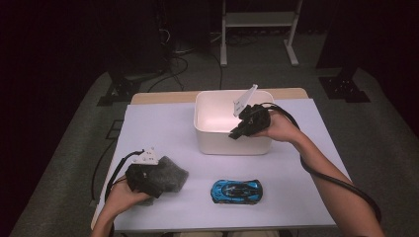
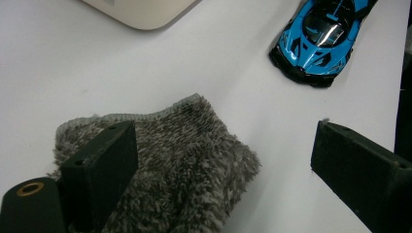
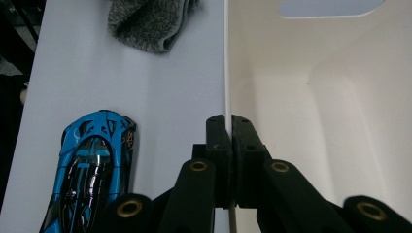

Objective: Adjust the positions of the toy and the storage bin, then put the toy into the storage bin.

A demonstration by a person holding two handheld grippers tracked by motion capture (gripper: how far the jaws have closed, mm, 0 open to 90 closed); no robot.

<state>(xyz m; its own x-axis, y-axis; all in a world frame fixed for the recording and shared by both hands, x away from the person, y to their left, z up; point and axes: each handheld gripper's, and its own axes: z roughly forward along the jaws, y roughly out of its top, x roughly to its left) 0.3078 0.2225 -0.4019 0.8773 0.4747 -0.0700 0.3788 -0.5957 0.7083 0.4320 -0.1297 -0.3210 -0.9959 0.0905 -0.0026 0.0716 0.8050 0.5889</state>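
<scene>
No words can be read. The left gripper (image 2: 221, 165) is wide apart over the fuzzy grey cloth (image 2: 175, 160). The right gripper (image 3: 227, 128) pinches the white bin (image 1: 232, 143) wall. A blue toy car (image 1: 237, 191) sits on the white table (image 1: 163, 128); the room is dark.

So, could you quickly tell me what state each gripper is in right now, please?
Left gripper: open, jaws wide apart over the grey cloth, not gripping it.
Right gripper: shut, jaws clamped on the near wall of the white bin.
</scene>
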